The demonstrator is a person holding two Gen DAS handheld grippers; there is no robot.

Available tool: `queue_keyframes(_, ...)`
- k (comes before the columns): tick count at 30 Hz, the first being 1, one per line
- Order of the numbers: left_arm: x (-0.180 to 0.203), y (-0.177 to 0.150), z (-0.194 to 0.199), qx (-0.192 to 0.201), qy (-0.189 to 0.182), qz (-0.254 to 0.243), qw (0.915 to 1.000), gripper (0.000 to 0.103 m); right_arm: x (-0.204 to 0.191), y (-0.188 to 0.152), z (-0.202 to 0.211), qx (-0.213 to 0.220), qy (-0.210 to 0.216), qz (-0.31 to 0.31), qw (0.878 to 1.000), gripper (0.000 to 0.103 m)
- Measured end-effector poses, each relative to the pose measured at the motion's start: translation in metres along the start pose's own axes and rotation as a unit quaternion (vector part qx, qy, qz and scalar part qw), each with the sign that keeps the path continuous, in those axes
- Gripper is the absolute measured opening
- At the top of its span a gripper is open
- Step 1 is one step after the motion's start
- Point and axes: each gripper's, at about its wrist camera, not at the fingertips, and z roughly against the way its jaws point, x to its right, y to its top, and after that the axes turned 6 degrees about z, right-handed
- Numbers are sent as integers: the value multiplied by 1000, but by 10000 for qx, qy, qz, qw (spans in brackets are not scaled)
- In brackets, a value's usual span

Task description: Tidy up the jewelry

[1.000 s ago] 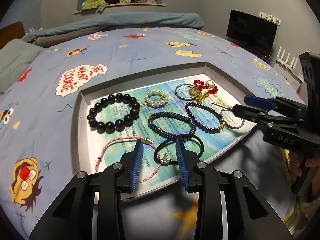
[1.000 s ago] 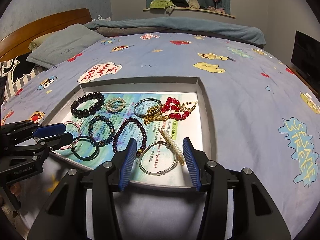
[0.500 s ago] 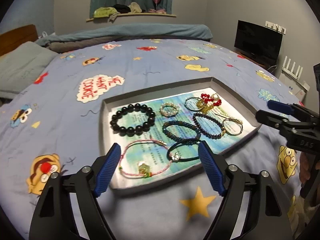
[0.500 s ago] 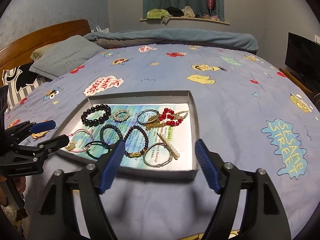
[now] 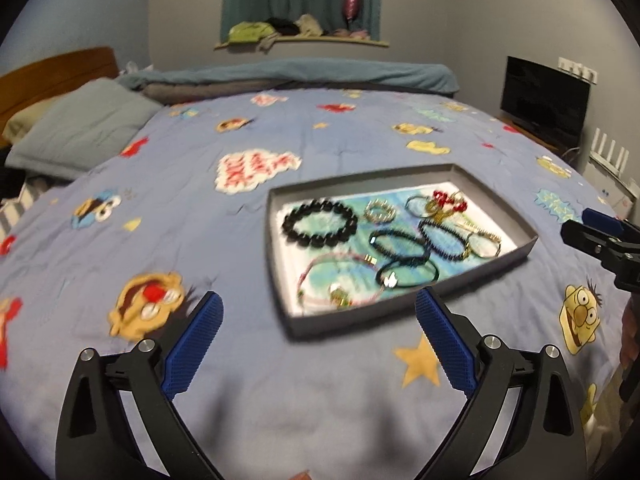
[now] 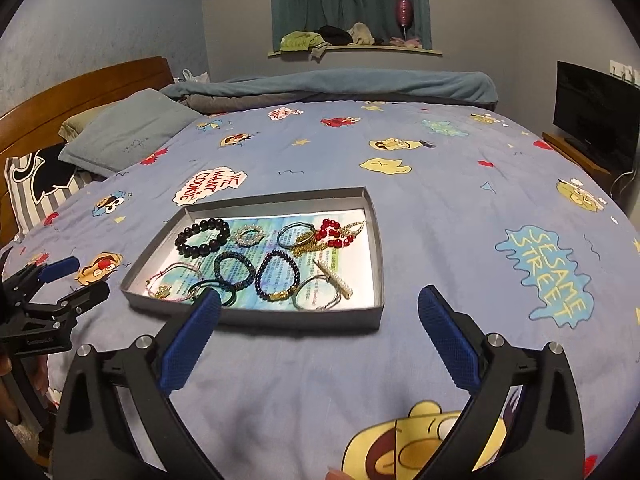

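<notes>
A shallow grey tray [image 5: 280, 272] [image 6: 304, 319] lies on the bed with several bracelets on a printed paper liner: a black bead bracelet [image 5: 319, 224] [image 6: 202, 237], a pearl ring bracelet [image 6: 249, 236], red beads [image 6: 332, 234], a dark bead bracelet [image 6: 277, 275] and a silver bangle [image 6: 314, 299]. My left gripper [image 5: 318, 336] is wide open and empty, held back from the tray's near edge. My right gripper [image 6: 320, 328] is wide open and empty, also back from the tray. Each gripper shows at the edge of the other's view.
The bed has a blue cartoon-print cover [image 6: 460, 208]. Pillows [image 6: 124, 132] and a wooden headboard [image 6: 80, 88] are at the left. A rolled blanket [image 6: 340, 84] lies along the far side. A dark TV [image 6: 596, 108] stands at the right.
Both grippers opened from narrow to wide and pulled back and up from the tray. The jewelry stays in the tray. The left view is blurred from motion.
</notes>
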Motion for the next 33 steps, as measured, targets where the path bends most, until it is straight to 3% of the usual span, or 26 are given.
queue_keyframes(6, 6, -14, 18, -116, 20, 90, 9999, 97, -6, -10, 13, 49, -23, 16, 10000, 97)
queue_keyframes(12, 18, -15, 34, 28, 45, -14, 10000, 97, -14, -12, 23, 63, 18, 52, 10000, 97)
queue_keyframes(33, 26, -14, 38, 103, 36, -117, 9999, 97, -19, -10, 33, 195, 42, 124, 9997, 97)
